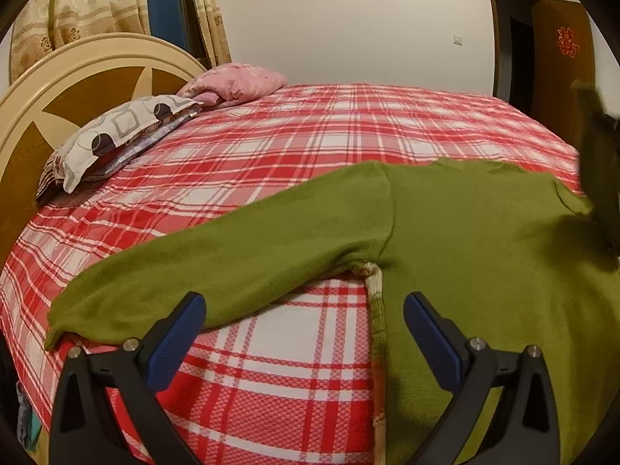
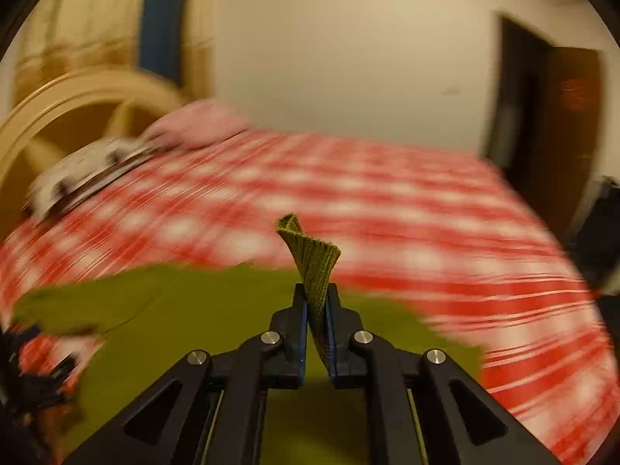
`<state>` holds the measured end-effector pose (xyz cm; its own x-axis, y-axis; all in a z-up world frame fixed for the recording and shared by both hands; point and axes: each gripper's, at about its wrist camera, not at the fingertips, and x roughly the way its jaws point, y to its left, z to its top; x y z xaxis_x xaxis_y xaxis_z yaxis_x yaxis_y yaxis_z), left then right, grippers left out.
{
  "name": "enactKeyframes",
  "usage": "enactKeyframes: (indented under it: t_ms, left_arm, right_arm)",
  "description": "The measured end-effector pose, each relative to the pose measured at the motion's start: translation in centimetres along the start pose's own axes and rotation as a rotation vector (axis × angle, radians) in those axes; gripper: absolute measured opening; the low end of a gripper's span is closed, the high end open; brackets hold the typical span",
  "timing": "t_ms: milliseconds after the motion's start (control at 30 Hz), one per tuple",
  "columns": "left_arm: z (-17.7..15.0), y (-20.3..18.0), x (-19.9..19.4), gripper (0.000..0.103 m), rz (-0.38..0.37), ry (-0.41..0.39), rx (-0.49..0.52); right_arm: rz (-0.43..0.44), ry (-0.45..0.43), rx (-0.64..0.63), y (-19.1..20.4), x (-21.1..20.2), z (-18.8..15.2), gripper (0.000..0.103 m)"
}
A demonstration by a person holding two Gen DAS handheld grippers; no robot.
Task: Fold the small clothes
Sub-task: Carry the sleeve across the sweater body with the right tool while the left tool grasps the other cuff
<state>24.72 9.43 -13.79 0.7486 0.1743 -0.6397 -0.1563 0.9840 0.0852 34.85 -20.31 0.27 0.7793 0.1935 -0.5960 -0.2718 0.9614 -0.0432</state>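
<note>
Bedroom, bed (image 1: 310, 124) under a red-white plaid sheet. Left gripper (image 1: 304, 321) jaws wide apart, empty, hovering above sheet and green sweater (image 1: 465, 232). Sweater lies flat just ahead of it: one sleeve (image 1: 217, 267) runs off to its left, body ahead and right. Right gripper (image 2: 317, 310) clamped on a ribbed sweater edge (image 2: 314, 259), which sticks up twisted beyond the fingertips; right wrist view motion-blurred. Further out: pillows (image 1: 116, 131) by headboard (image 1: 50, 89), curtains, wall, dark doorway (image 1: 519, 50).

Left gripper (image 1: 304, 323) hangs low, jaws spread wide with nothing between them; right gripper (image 2: 317, 302) angled down, jaws pinched tight on cloth.
</note>
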Motion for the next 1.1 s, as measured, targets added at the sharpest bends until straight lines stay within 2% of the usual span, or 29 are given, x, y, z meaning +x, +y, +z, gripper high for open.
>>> enactKeyframes:
  t_ms: [33, 67, 100, 133, 200, 267, 367, 400, 500, 600, 633, 667, 733, 800, 833, 900, 933, 967, 1000, 1033, 1067, 1100]
  left_arm:
    - [0.2, 0.0, -0.1, 0.103, -0.011, 0.0, 0.002]
    - [0.4, 0.1, -0.2, 0.103, -0.025, 0.002, 0.001]
    - [0.6, 0.1, -0.3, 0.103, -0.037, 0.004, -0.001]
    - [0.7, 0.1, -0.4, 0.103, -0.045, 0.0, -0.001]
    - [1.1, -0.4, -0.6, 0.103, -0.062, -0.012, 0.013]
    - [1.5, -1.2, -0.7, 0.103, -0.09, -0.015, 0.023]
    - [2.3, -3.3, -0.8, 0.103, -0.145, -0.018, 0.049]
    - [2.8, -4.7, -0.7, 0.103, -0.187, -0.016, 0.065]
    - [4.0, -8.1, -0.2, 0.103, -0.28, -0.003, 0.095]
    - [5.0, -11.4, 0.8, 0.103, -0.333, 0.022, 0.137]
    - [5.2, -12.6, 1.4, 0.1, -0.353, 0.047, 0.156]
    - [5.4, -13.7, 2.2, 0.091, -0.361, 0.074, 0.165]
    - [5.3, -15.4, 3.6, 0.088, -0.381, 0.123, 0.192]
    - [5.1, -16.5, 4.8, 0.079, -0.358, 0.159, 0.212]
    - [4.9, -16.8, 5.6, 0.077, -0.355, 0.184, 0.203]
    - [4.6, -17.2, 6.6, 0.065, -0.377, 0.239, 0.179]
    - [4.3, -17.2, 7.1, 0.057, -0.412, 0.279, 0.157]
    - [4.2, -17.3, 7.1, 0.055, -0.408, 0.276, 0.143]
    - [4.2, -17.6, 6.8, 0.047, -0.407, 0.265, 0.135]
    - [4.2, -17.8, 6.6, 0.021, -0.425, 0.266, 0.136]
    - [4.2, -18.0, 6.4, 0.015, -0.45, 0.275, 0.138]
    - [4.3, -18.0, 6.1, 0.013, -0.452, 0.273, 0.134]
  right_arm:
    - [0.052, 0.018, 0.007, 0.7, 0.6, -0.8, 0.017]
    - [0.116, 0.051, 0.019, 1.8, 1.3, -1.8, 0.047]
    - [0.167, 0.096, 0.018, 2.9, 1.9, -2.9, 0.065]
    - [0.203, 0.132, 0.01, 3.6, 2.1, -3.8, 0.078]
    - [0.25, 0.155, -0.031, 4.6, 1.4, -6.0, 0.078]
    - [0.235, 0.157, -0.069, 4.2, 0.4, -7.5, 0.078]
    - [0.226, 0.176, -0.055, 1.1, -1.1, -9.7, 0.078]
    - [0.207, 0.174, -0.041, 0.1, -1.2, -9.9, 0.078]
    - [0.133, 0.153, 0.086, -4.8, -1.9, -11.2, 0.078]
    - [0.058, 0.113, 0.226, -8.9, -2.7, -12.5, 0.078]
    - [0.049, 0.105, 0.263, -10.0, -2.9, -13.1, 0.078]
    - [0.043, 0.098, 0.289, -10.7, -2.9, -13.6, 0.078]
    - [0.023, 0.08, 0.315, -11.2, -2.9, -14.4, 0.078]
    - [0.009, 0.06, 0.317, -11.5, -3.0, -15.5, 0.078]
    - [0.008, 0.058, 0.317, -11.5, -3.0, -15.8, 0.078]
    - [0.024, 0.053, 0.327, -11.7, -3.1, -16.3, 0.078]
    - [0.031, 0.045, 0.323, -11.8, -3.4, -16.4, 0.078]
    - [0.034, 0.041, 0.318, -11.8, -3.5, -16.4, 0.078]
    - [0.039, 0.039, 0.317, -11.8, -3.4, -16.4, 0.078]
    - [0.046, 0.039, 0.317, -11.9, -3.2, -16.5, 0.078]
    - [0.05, 0.041, 0.318, -12.0, -3.3, -16.8, 0.078]
    - [0.051, 0.044, 0.322, -12.0, -3.1, -16.9, 0.078]
